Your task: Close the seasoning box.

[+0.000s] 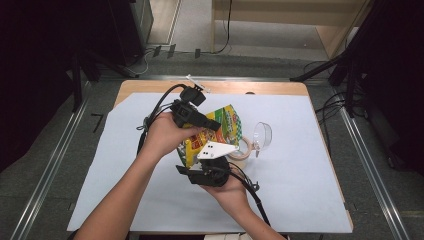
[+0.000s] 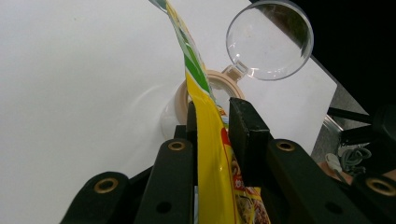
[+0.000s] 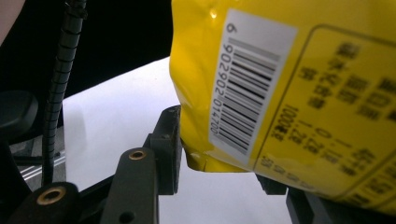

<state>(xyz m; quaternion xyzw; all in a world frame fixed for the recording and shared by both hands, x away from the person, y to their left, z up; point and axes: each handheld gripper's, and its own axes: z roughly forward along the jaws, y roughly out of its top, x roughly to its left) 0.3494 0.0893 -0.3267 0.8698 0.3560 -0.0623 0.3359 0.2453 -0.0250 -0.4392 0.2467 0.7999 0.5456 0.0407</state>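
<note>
Now, both hands are on one yellow bag (image 1: 214,134), held up above the surface (image 1: 300,190) near its middle. The left tool (image 2: 212,122) has the bag's thin top edge between its jaws; in the left gripper view the jaws stand close on either side of the flat film, and it looks clamped on it, though a sliver of gap shows on one side. The right tool (image 3: 219,163) has the lower corner near the barcode; one jaw presses against the crimped bottom, the other is mostly hidden behind the bag, so I read it as gripping the bag.

By my read, the step is to hold or pull the bag between the two tools, maybe to open it. To do that well: keep the left grip right on the seal, not on the puffed body, so the film doesn't slip. Keep the right tool firm on the bottom crimp as the anchor. Pull steadily and evenly, no jerks, or the contents could spill on the white sheet (image 1: 150,200). Also keep the bag clear of the things just under it.

Count: one bag, two tools, one tape roll (image 1: 243,148) on the surface just beyond the bag, and one clear round scoop (image 1: 262,135) touching or just beside the roll.
</note>
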